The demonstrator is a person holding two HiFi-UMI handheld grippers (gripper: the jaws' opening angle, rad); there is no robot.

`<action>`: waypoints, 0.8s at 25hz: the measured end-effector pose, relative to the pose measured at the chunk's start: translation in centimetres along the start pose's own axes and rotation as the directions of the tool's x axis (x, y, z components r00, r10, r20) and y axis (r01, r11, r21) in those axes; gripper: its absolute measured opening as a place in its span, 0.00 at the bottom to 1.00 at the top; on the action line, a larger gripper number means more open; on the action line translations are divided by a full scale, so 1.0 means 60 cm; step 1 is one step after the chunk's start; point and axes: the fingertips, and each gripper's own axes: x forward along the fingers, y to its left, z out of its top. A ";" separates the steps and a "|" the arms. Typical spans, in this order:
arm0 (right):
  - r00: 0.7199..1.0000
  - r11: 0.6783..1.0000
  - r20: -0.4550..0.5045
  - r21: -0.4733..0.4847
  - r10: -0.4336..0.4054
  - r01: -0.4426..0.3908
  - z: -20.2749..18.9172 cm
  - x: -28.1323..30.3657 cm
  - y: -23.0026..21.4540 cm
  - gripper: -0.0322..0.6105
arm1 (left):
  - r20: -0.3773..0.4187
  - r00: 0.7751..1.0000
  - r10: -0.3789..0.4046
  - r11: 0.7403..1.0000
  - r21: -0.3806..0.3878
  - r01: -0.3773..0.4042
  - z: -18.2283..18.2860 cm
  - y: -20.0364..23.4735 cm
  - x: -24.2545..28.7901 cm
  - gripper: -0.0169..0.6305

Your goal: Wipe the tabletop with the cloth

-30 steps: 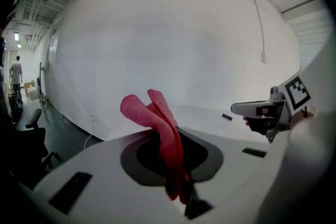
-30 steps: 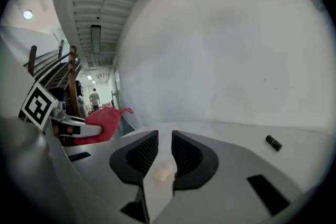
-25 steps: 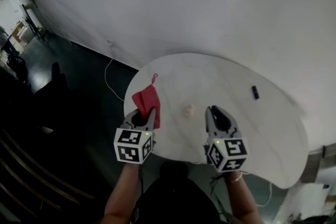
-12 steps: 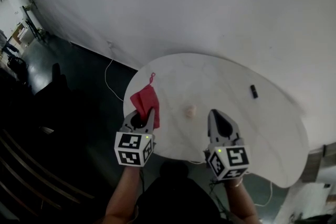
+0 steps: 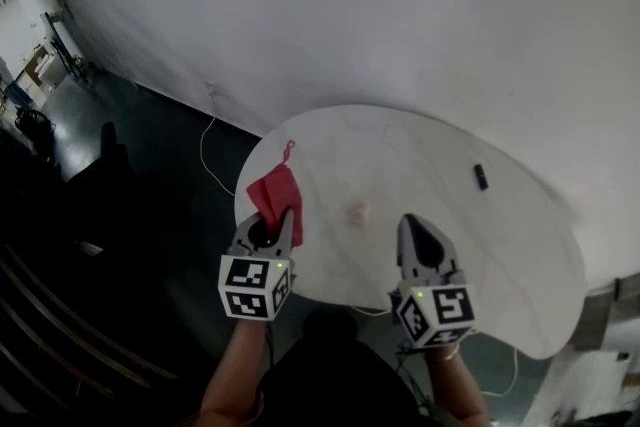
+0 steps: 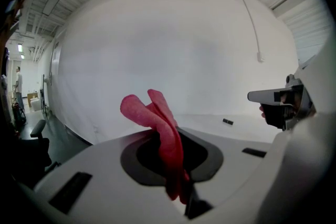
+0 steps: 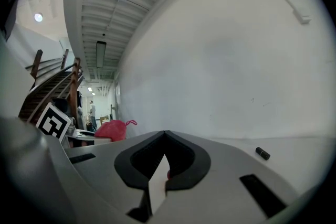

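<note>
A red cloth (image 5: 275, 191) with a small loop lies bunched at the left edge of the white tabletop (image 5: 420, 155). My left gripper (image 5: 284, 213) is shut on its near end. In the left gripper view the cloth (image 6: 164, 139) stands up pinched between the jaws. My right gripper (image 5: 408, 219) hovers over the table's near edge, shut, with nothing between its jaws. In the right gripper view its jaws (image 7: 165, 134) meet in a point, and the cloth (image 7: 111, 129) shows far off to the left.
A small pale lump (image 5: 358, 211) sits on the table between the two grippers. A small black object (image 5: 481, 177) lies toward the right side. A white wall stands behind the table, with dark floor and a cable (image 5: 205, 150) to its left.
The right gripper's jaws have closed from a small gap to fully shut, and it has drawn slightly back toward me. The left gripper and cloth have barely moved.
</note>
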 end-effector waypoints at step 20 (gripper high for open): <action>1.000 1.000 -0.009 -0.004 -0.005 0.005 -0.022 -0.022 0.009 0.05 | 0.025 1.000 0.004 1.000 0.011 -0.005 0.006 -0.010 -0.023 0.09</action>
